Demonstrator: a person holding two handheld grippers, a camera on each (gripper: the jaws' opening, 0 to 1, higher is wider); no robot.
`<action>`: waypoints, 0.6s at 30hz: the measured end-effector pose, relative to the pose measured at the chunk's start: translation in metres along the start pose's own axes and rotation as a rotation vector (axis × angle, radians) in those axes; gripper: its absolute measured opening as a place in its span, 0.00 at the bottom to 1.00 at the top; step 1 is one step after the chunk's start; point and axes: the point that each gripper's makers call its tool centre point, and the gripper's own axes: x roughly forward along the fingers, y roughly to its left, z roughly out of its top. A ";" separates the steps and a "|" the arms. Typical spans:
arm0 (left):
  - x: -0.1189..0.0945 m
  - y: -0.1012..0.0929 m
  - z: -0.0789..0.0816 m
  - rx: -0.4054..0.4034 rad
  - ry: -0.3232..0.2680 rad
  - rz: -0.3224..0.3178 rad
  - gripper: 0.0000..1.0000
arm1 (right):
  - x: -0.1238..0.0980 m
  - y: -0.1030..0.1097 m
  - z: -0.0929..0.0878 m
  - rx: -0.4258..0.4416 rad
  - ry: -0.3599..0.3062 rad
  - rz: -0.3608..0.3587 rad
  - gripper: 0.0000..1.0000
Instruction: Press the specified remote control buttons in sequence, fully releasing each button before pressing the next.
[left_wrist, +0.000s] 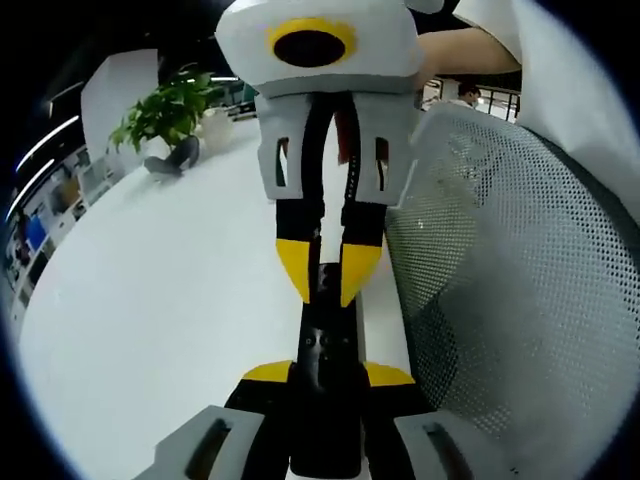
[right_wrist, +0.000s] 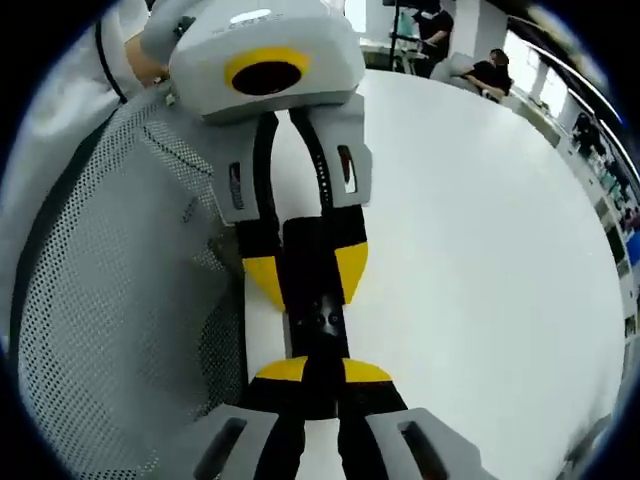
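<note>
A black remote control lies lengthwise between my two grippers, which face each other above a white table. My left gripper is shut on the remote's near end, with a yellow-tipped jaw on each long side. My right gripper comes in from the top of the left gripper view. Its jaws are drawn together and its tips sit at the remote's far end. In the right gripper view the remote control shows small buttons just ahead of my right gripper. My left gripper clamps it from above.
A grey mesh chair back stands close beside the grippers and also appears as the mesh chair. A potted plant and a dark object sit at the table's far end. People sit beyond the table.
</note>
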 end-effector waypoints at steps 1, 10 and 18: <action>0.000 0.000 0.000 0.000 -0.002 -0.001 0.24 | 0.000 0.000 0.000 0.003 -0.003 0.000 0.07; 0.000 0.000 0.000 -0.003 -0.019 -0.001 0.24 | -0.002 0.000 -0.001 -0.126 -0.165 -0.014 0.08; 0.000 0.000 0.000 -0.003 -0.018 -0.004 0.24 | 0.001 0.001 0.004 -0.223 -0.066 0.076 0.08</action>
